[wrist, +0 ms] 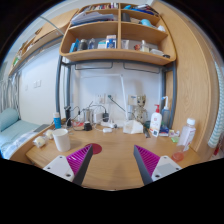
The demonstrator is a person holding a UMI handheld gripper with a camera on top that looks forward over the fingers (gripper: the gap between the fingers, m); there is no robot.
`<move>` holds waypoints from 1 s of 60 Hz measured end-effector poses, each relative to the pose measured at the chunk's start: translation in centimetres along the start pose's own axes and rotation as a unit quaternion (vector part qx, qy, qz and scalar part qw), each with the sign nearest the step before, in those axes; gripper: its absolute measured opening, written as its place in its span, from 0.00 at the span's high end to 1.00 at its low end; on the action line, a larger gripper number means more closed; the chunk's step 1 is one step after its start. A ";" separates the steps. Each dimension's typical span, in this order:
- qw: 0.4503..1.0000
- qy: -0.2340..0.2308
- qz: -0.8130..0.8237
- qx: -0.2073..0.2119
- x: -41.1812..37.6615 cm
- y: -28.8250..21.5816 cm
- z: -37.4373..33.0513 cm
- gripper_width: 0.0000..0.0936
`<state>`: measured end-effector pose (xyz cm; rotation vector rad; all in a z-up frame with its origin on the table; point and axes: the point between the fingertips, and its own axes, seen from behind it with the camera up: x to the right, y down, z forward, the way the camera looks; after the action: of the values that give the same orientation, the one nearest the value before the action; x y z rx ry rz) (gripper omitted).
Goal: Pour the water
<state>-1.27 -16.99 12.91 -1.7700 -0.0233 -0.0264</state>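
Wooden desk [112, 152] under a shelf unit fills the scene, and on it, ahead of the gripper [112, 163] and off toward its left finger, stands a white cup [61, 139], upright. It looks like the vessel the pouring concerns, though which container holds the water I cannot tell; a clear bottle [187, 133] stands upright at the far right, beyond the right finger. The cup is nearer the left pad [80, 160], so the coming move probably needs a swing leftward and forward. The fingers are spread wide with nothing between them, only bare desktop.

Further back, a white bottle with a red cap [156, 122] stands near the wall among small clutter. Above, the shelves [110, 55] carry boxes and bottles, and a pale wall with cables runs behind the desk.
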 end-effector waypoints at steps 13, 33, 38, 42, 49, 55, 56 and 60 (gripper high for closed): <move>1.000 0.012 0.016 -0.014 7.0 4.9 -0.7 0.10; 0.991 0.113 0.065 -0.007 25.3 7.7 -0.5 0.11; 0.990 0.125 0.060 0.011 28.0 6.3 0.9 0.11; 0.990 0.130 0.049 0.014 29.3 5.6 2.3 0.11; 0.991 0.127 0.035 0.025 30.1 4.3 4.5 0.10; 0.991 0.123 0.030 0.041 30.6 3.0 6.2 0.10; 0.991 0.123 0.028 0.043 30.7 2.9 6.5 0.10; 0.991 0.122 0.022 0.048 31.0 2.4 7.3 0.11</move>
<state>29.79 -10.28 10.04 -1.6599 0.1891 -0.2072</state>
